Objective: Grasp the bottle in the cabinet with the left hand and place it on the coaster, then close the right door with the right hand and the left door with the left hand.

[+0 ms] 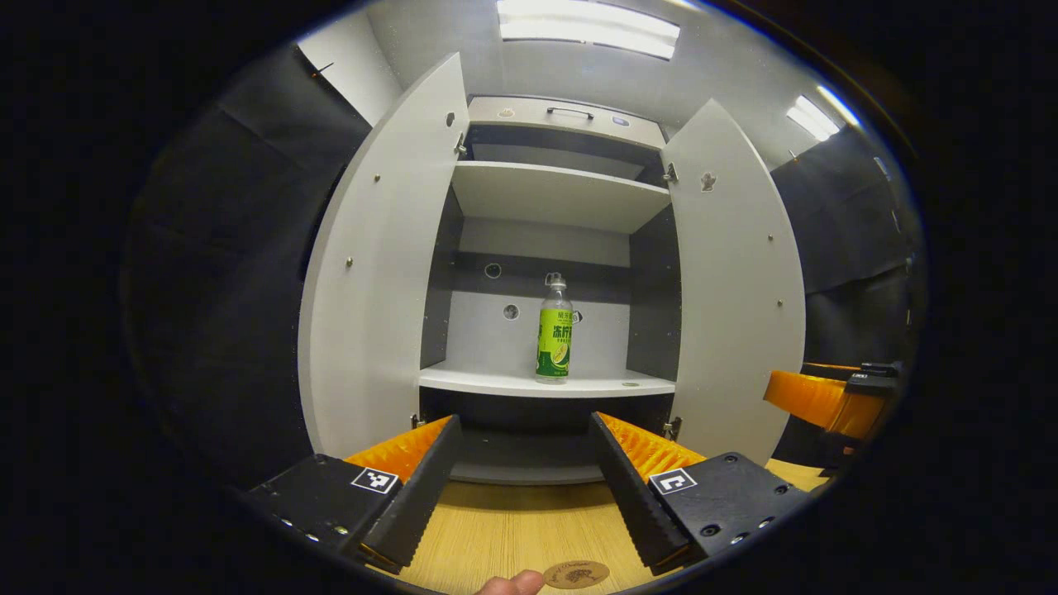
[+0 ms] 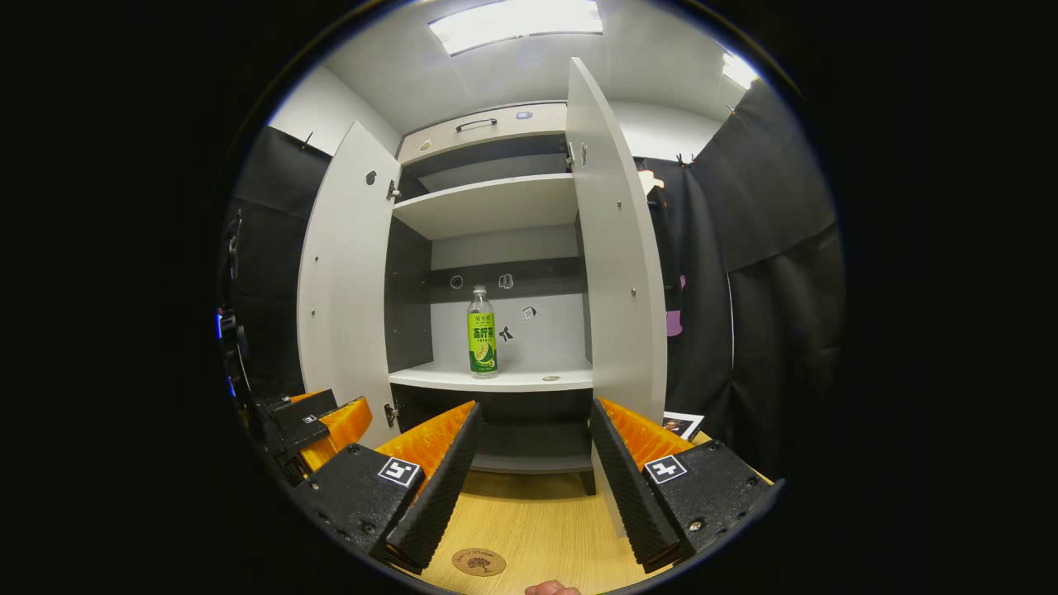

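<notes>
Light wooden tabletop [image 1: 512, 529] in front of a grey cabinet [image 1: 550, 198], its 2 flat grey doors, left door [image 1: 372, 273] & right door [image 1: 740, 289], swung open. 1 clear bottle w/ green label [image 1: 555, 332] stands upright on the middle shelf [image 1: 545, 382], nothing in front of it. 1 round brown coaster [image 2: 478, 562] lies on the table. Left gripper [image 1: 525, 479] & right gripper [image 2: 533, 475]: jaws spread wide, both empty.

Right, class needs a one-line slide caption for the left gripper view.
Open left claw faces green-labelled plastic bottle upright on white cabinet shelf, doors open.
</notes>
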The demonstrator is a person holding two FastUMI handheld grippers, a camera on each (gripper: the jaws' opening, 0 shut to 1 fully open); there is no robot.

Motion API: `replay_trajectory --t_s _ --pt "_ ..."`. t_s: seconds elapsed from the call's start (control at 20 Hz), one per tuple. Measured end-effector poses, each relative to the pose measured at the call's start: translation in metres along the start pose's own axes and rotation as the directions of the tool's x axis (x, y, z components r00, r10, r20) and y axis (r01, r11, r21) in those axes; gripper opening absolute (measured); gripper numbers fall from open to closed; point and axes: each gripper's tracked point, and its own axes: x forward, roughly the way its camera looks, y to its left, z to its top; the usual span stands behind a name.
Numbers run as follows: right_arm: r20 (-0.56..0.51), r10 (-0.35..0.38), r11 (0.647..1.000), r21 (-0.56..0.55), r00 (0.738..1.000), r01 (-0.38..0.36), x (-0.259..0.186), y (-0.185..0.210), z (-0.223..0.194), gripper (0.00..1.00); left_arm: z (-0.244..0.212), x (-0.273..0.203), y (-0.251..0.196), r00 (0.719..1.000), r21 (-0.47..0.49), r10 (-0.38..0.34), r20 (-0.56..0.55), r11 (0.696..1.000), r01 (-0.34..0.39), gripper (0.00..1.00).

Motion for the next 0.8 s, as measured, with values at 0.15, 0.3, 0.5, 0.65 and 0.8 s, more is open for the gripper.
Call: replay_trajectory --t_s 0.15,0.3,0.5,0.65,0.8 --pt "-0.003 -0.003 1.0 -0.002 1.0 0.003 -0.001 -0.001 0.0 0.81 0.004 0.013 0.0 1.0 -0.027 -0.012 -0.003 1.0 0.012 0.94" --pt "-0.001 -0.006 1.0 0.001 1.0 0.006 -0.004 -0.001 0.001 0.81 0.0 0.039 -0.012 0.996 -0.068 -0.079 -0.046 0.995 0.075 0.94" --pt "-0.004 -0.023 1.0 0.003 1.0 0.023 -0.007 -0.006 0.001 0.81 0.012 0.085 -0.021 0.993 -0.052 -0.115 -0.012 0.992 0.115 0.94" --pt "0.001 -0.047 0.999 0.003 0.999 0.047 -0.008 -0.013 0.003 0.81 0.022 0.119 -0.034 0.989 -0.037 -0.149 -0.005 0.988 0.148 0.95" --pt "0.003 -0.067 0.998 0.021 0.998 0.067 -0.006 -0.02 0.003 0.81 0.035 0.153 -0.041 0.988 -0.002 -0.151 0.023 0.989 0.151 0.95"
